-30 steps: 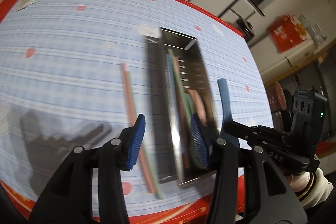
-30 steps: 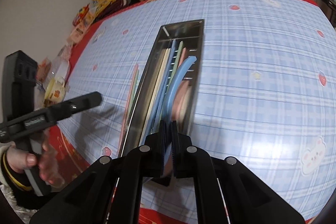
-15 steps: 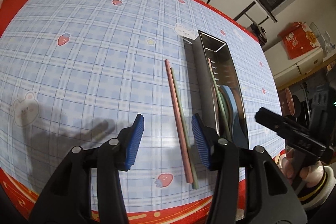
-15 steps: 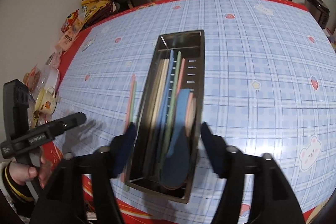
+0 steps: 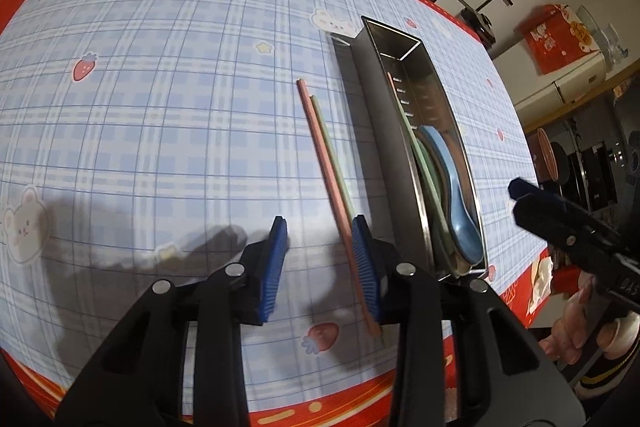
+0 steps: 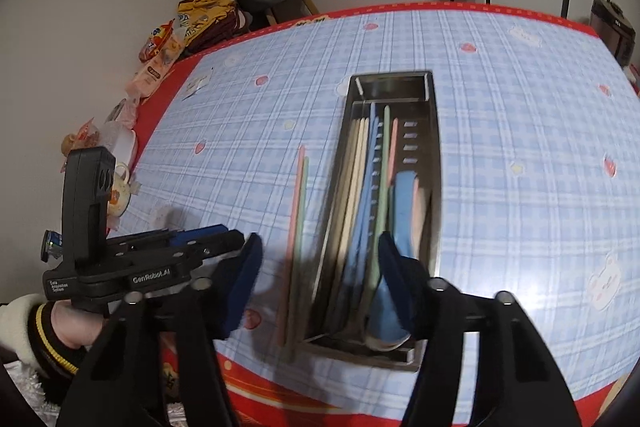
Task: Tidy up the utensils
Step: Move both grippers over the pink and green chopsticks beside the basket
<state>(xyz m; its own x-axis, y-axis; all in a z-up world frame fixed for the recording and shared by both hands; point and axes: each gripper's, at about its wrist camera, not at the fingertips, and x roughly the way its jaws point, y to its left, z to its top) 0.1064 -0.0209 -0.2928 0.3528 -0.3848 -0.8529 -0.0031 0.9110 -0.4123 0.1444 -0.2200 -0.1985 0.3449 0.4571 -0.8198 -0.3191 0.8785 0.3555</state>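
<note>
The left tool (image 5: 320,263) hangs low over the desk (image 5: 160,107), its blue pads apart, and they have just been closing. The near ends of the pink chopstick (image 5: 326,163) and the green chopstick (image 5: 332,155) lie between the pads, against the right one, but whether that pad touches them cannot be told. Both sticks lie flat on the checked cloth just beside the metal tray (image 5: 384,131).

The left wrist view sees the tray only from the side, with a blue spoon (image 5: 452,187) inside. The right wrist view looks into it from above and shows more: beige, blue and green sticks (image 6: 362,187) lying lengthwise, and the blue spoon (image 6: 402,211).

The right tool (image 6: 320,283) is above the tray's near end, pads apart with nothing pressed between them; they have just been closing too. Only this view shows the hand (image 6: 72,325) holding the left tool.
</note>
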